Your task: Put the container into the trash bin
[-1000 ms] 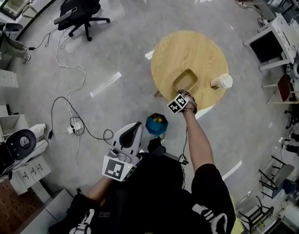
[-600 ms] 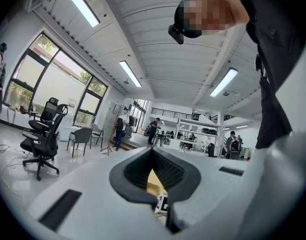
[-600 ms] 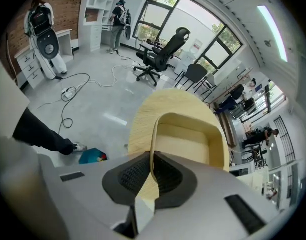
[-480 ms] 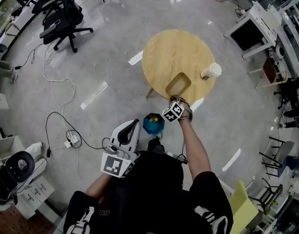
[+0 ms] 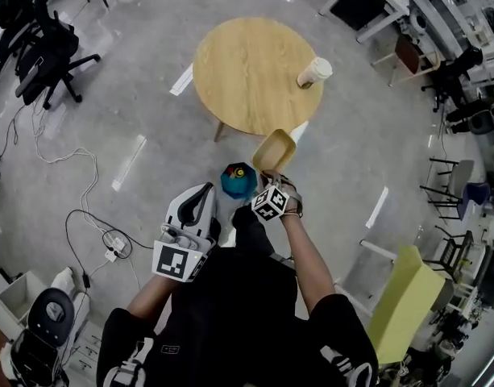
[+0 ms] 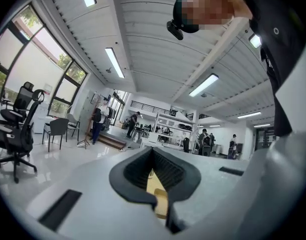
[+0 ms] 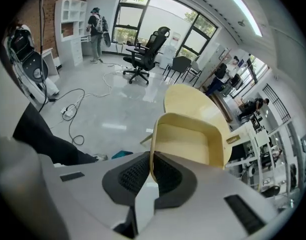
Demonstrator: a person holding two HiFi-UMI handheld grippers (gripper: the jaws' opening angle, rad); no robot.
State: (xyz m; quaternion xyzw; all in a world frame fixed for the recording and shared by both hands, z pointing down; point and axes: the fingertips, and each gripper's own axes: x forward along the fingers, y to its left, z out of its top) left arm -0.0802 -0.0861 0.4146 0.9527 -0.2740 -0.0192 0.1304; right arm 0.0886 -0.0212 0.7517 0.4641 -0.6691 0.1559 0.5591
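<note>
The tan container hangs in the air just off the near edge of the round wooden table, held tilted. My right gripper is shut on its near rim. In the right gripper view the thin wall of the container is pinched between the pads. The blue trash bin stands on the floor right beside and below the container, to its left. My left gripper hovers near my body, left of the bin, its jaws together with nothing in them.
A paper cup with a lid stands on the table's right side. Cables and a power strip lie on the floor to the left. Office chairs stand at far left, desks at the back right, and a yellow-green chair at the right.
The right gripper has lifted the container off the table and carried it toward me, past the table's edge to beside the blue bin. The left gripper has barely shifted.
</note>
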